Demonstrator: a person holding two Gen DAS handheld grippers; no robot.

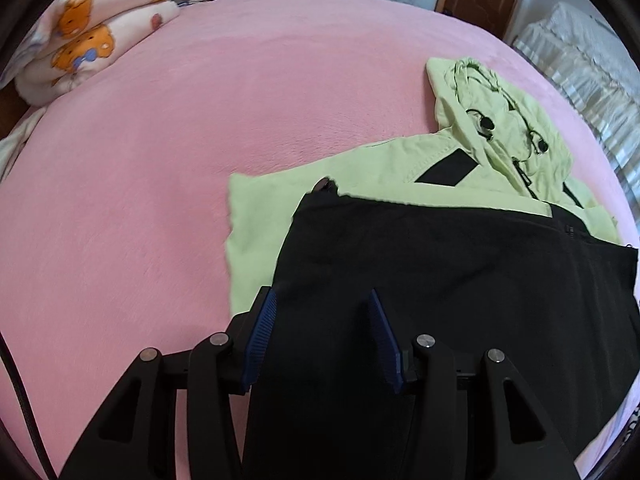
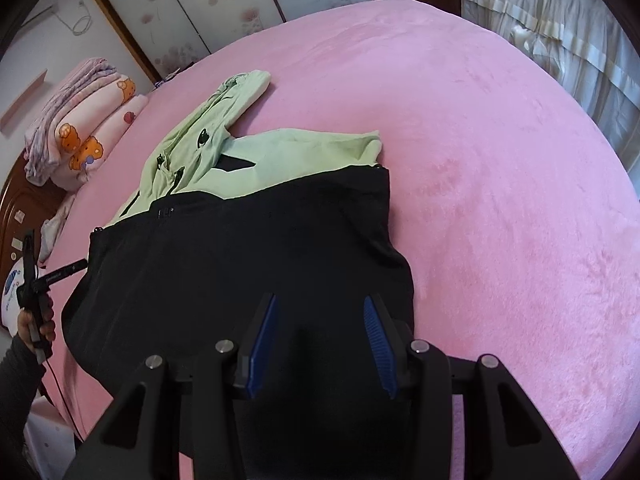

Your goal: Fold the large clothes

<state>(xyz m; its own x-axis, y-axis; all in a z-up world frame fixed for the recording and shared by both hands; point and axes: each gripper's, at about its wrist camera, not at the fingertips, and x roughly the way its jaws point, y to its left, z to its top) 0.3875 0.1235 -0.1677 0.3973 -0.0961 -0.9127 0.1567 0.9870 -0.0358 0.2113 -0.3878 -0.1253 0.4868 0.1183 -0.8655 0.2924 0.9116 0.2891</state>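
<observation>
A hooded jacket, light green on top and black below, lies flat on the pink bed. Its black body (image 1: 440, 264) fills the lower middle of the left wrist view, with the green hood (image 1: 496, 120) at the far right. In the right wrist view the black body (image 2: 248, 256) is central and the hood (image 2: 224, 108) points up left. My left gripper (image 1: 322, 300) is open over the black hem, nothing between its blue pads. My right gripper (image 2: 320, 304) is open over the hem's other side. The left gripper also shows at the right wrist view's left edge (image 2: 56, 274), held by a hand.
The pink bed cover (image 1: 160, 160) stretches wide to the left of the jacket and to its right (image 2: 500, 160). A folded teddy-print quilt (image 1: 88, 36) is stacked at the bed's far corner. Grey draped fabric (image 2: 560, 32) and sliding wardrobe doors (image 2: 200, 4) lie beyond the bed.
</observation>
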